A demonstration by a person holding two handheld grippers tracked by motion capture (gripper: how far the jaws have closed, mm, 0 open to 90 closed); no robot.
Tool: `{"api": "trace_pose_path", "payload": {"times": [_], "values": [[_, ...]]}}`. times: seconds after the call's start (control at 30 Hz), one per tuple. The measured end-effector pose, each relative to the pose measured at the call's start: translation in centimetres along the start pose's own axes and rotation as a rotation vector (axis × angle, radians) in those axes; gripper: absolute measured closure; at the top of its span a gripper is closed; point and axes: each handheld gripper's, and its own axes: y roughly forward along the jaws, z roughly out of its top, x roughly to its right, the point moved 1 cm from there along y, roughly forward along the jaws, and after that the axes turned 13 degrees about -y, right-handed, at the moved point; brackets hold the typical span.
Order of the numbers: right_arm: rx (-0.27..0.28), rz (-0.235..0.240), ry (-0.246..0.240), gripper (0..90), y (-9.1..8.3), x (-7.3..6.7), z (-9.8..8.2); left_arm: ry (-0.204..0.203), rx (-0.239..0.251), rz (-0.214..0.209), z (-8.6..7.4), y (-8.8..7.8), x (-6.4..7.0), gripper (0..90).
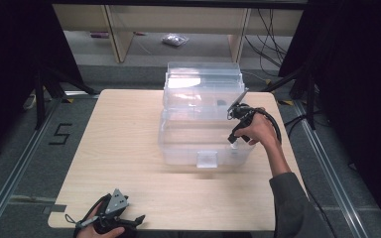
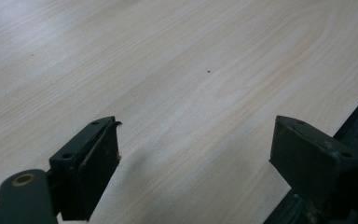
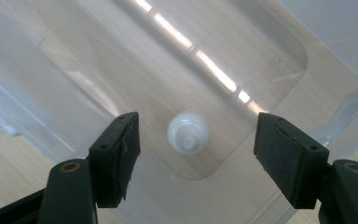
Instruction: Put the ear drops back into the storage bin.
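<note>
High view: right gripper reaches into the clear box on the table; left gripper rests idle; left gripper view: fingers apart over bare wood; right gripper view: fingers spread above a white bottle on the box floor, seemingly not yet grasped.

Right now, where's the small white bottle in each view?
High view: white bottle at the clear box's right front corner, under the right gripper.
Left gripper view: bare table.
Right gripper view: center, standing on the box floor between the open fingers.
Shared landmark: the wooden table.
</note>
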Motion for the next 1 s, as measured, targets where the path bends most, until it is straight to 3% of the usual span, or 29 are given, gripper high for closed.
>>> {"api": "trace_pose_path", "payload": {"times": [0.07, 0.3, 0.33, 0.5, 0.57, 1.0], "values": [[0.021, -0.012, -0.004, 30.9, -0.6, -0.2, -0.3, 0.029, -0.026, 0.000, 0.0, -0.2, -0.2, 14.9], [0.059, -0.013, -0.021, 28.6, -1.8, -1.0, -0.8, 0.023, -0.024, -0.002, 0.0, -0.2, -0.2, 14.8], [0.061, -0.012, -0.004, 28.6, -1.9, -1.2, -0.9, 0.023, -0.024, -0.002, 0.0, -0.2, -0.2, 14.9], [0.087, -0.012, -0.033, 26.6, -2.6, -1.7, -1.3, 0.023, -0.024, -0.002, 0.0, -0.2, -0.2, 14.9], [0.099, -0.014, -0.008, 25.6, -2.8, -2.1, -1.4, 0.021, -0.023, -0.002, 0.0, -0.2, -0.2, 14.9], [0.154, -0.014, -0.045, 25.3, -3.9, -3.8, -2.8, 0.010, -0.023, -0.002, 0.0, -0.1, -0.1, 14.9]]}}
